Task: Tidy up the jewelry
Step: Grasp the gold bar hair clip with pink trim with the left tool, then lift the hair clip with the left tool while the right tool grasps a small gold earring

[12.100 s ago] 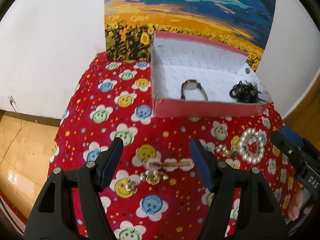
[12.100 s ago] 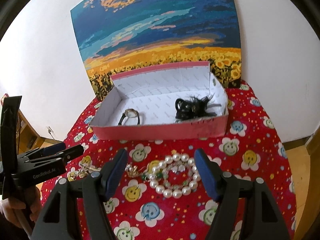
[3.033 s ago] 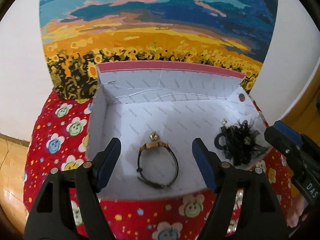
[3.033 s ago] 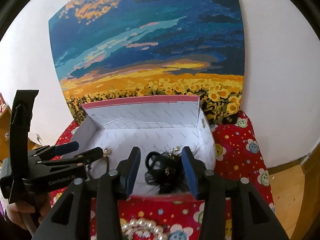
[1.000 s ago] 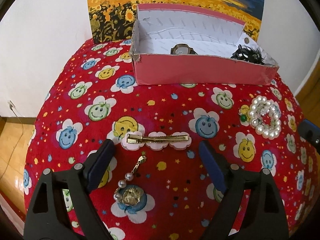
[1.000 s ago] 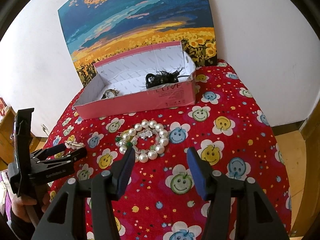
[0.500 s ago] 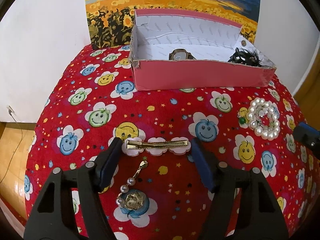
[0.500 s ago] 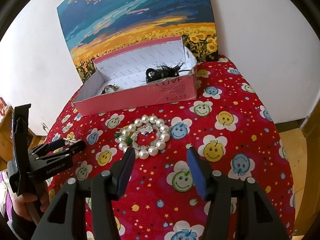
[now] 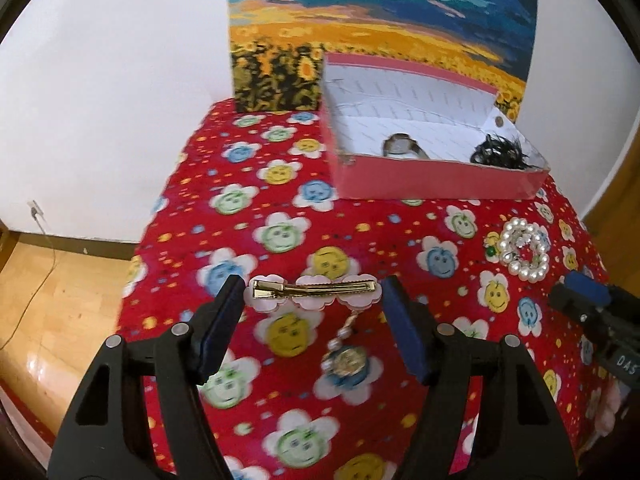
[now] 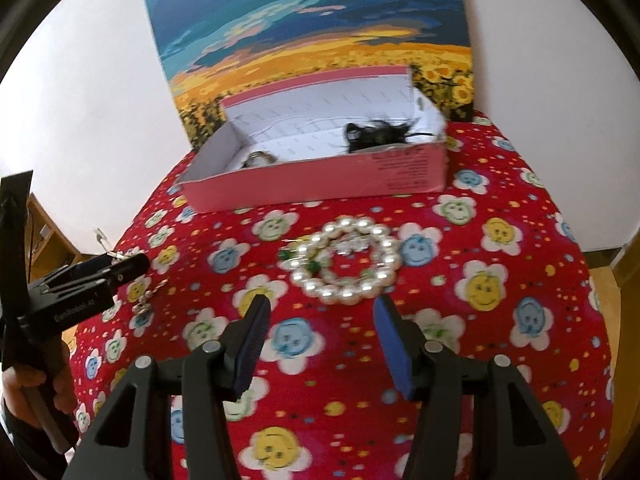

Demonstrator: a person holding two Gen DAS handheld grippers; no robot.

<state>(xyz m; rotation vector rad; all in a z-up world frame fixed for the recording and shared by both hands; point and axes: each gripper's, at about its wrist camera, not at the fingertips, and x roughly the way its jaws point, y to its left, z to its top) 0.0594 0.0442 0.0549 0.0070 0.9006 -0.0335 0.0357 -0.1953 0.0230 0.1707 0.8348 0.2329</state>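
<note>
A gold hair clip on a pink scalloped backing [image 9: 314,291] lies on the red cloth just ahead of my open left gripper [image 9: 312,298], between its fingertips. A pearl drop earring [image 9: 347,354] lies below it, between the fingers. A pearl bracelet [image 9: 523,253] lies to the right; in the right wrist view the pearl bracelet [image 10: 346,265] sits just ahead of my open, empty right gripper [image 10: 320,312]. The pink box [image 9: 436,182] holds a watch [image 9: 402,146] and a black hair piece [image 9: 498,153].
The red smiley-flower cloth [image 9: 248,216] covers a small table that drops off at left to a wood floor [image 9: 52,292]. A sunflower painting [image 9: 380,20] leans on the white wall behind the box. The left gripper [image 10: 80,284] shows at the left in the right wrist view.
My left gripper has moved forward and its fingertips now flank the hair clip. My right gripper has moved closer to the pearl bracelet.
</note>
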